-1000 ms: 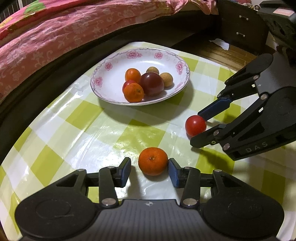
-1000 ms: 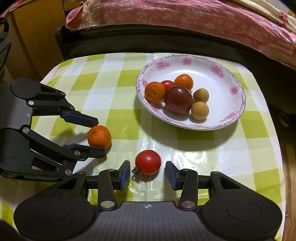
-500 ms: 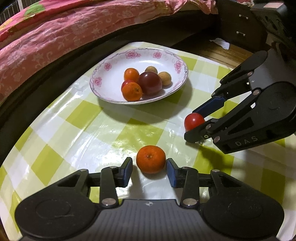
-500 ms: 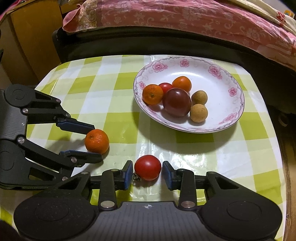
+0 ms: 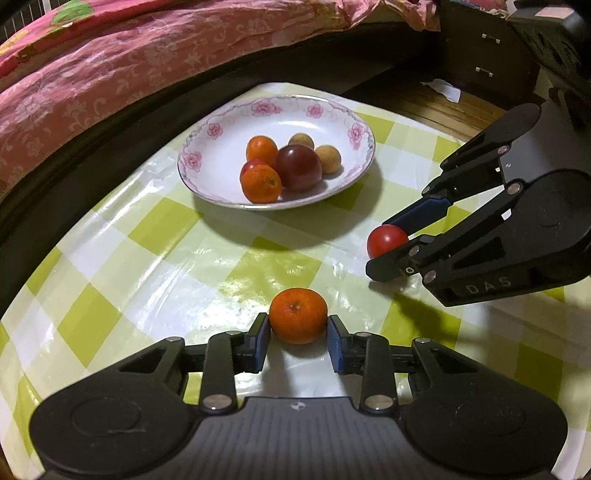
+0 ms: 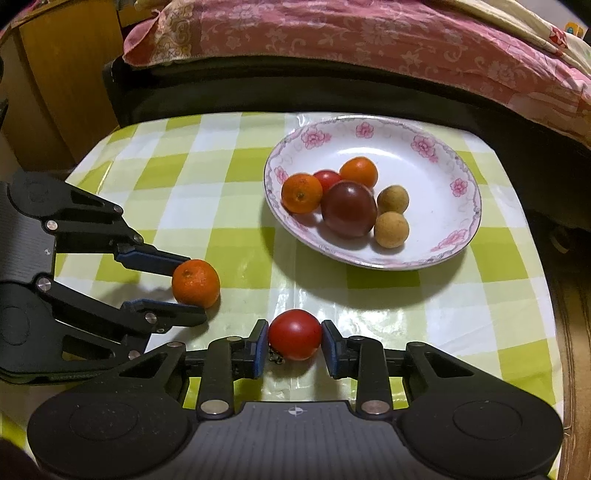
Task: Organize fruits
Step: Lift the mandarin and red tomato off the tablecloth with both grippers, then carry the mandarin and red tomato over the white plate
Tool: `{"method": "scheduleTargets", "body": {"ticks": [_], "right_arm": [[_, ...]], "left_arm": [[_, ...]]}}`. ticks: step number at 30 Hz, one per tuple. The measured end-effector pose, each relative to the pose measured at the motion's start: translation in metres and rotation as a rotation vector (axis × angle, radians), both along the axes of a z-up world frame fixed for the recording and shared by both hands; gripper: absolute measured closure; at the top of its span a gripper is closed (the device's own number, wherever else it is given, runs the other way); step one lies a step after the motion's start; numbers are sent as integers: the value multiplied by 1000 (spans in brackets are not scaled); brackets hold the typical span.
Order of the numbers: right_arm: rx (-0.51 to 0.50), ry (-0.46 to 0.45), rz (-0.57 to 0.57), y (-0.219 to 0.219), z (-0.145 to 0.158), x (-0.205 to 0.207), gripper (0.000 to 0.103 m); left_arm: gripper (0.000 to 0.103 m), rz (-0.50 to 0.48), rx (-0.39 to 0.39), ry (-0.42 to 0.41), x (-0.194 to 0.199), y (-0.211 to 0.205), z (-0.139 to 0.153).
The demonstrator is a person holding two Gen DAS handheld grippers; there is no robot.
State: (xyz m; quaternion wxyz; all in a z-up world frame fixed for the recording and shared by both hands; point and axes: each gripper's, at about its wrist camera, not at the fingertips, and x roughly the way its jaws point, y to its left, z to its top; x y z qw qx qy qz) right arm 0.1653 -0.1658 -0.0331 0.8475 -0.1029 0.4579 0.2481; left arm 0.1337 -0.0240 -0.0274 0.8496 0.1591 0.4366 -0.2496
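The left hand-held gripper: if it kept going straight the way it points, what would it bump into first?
The left hand-held gripper already has the loose mandarin between its fingers, so it would push that first. Beyond it lies bare checked tablecloth, then probably the flowered plate, though depth is hard to judge.

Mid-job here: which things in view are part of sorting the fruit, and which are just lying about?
Part of the job: mandarin in the left gripper; tomato in the right gripper; floral plate holding six fruits.

Lying about: pink bedding; scrap of paper on the floor; dark drawers.
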Motion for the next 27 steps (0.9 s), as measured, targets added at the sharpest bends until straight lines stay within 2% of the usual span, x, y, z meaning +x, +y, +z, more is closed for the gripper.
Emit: {"method": "scheduleTargets", "body": {"ticks": [16, 27], "right_arm": [[63, -105, -90, -12, 35, 23, 76], [71, -145, -167, -17, 35, 52, 76]], "left_arm": [[63, 54, -45, -128, 30, -11, 36], [63, 96, -44, -160, 62, -22, 31]]}}
